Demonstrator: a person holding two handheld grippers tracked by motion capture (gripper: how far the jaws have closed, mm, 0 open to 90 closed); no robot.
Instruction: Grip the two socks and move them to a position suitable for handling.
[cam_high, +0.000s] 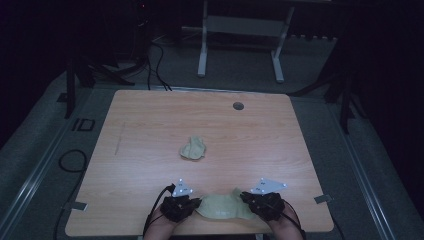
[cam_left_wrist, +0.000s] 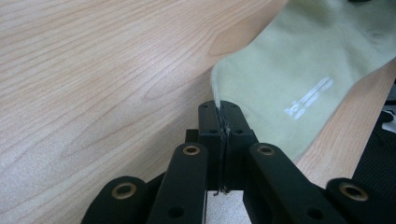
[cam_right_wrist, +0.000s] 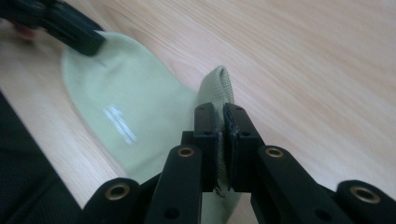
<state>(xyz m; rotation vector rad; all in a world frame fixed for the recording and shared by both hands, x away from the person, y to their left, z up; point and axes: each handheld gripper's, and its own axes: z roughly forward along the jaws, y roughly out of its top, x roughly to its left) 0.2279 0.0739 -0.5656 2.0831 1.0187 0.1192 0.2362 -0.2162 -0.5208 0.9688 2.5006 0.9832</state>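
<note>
A wooden table (cam_high: 150, 125) takes up the middle of a dim room, with a white frame stand (cam_high: 242, 30) on the floor beyond its far edge and cables trailing off to the left. A small round hole (cam_high: 238, 105) sits near the table's far side. Out in the middle lies a crumpled pale sock (cam_high: 194, 148), well apart from both hands and not in anyone's way.

At the near edge, a second pale green sock (cam_high: 223, 206) is stretched flat between the two tools. The left gripper (cam_high: 192, 204) has its jaws clamped tight on one end of the fabric; in the left gripper view the sock's edge (cam_left_wrist: 217, 95) runs straight into the closed jaws. The right gripper (cam_high: 246, 198) is pinched shut on the other end, the ribbed cuff (cam_right_wrist: 219, 86) bunched up between its jaws.
</note>
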